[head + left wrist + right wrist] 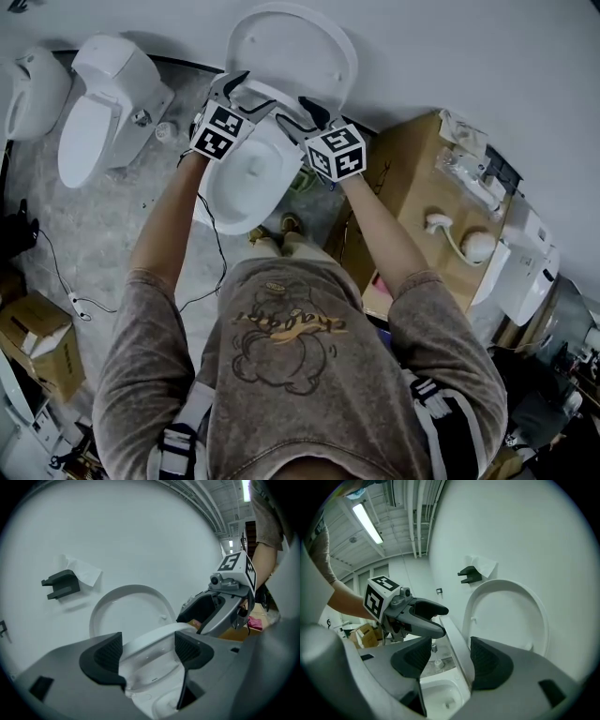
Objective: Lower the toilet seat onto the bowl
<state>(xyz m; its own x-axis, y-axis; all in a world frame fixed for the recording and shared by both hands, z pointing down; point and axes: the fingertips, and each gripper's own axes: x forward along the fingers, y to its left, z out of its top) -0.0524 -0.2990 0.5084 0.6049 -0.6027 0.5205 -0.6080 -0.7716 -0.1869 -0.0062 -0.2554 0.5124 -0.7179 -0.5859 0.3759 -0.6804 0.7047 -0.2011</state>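
Second toilet [101,105] at left, cardboard box [39,343], black wall bracket [61,584]

Most of the toilet seat [270,97] is covered in the head view by the left gripper [246,89] and the right gripper [314,111], so only a short strip gets seen between them. Whether any pad is actually touching the seat can't be told from either gripper view, tbh. The bowl [157,700] is cut off low down by the left gripper's own body. The far-left toilet [23,89] is chopped by the frame edge, and the dark clutter [553,412] at the lower right can't be made out.
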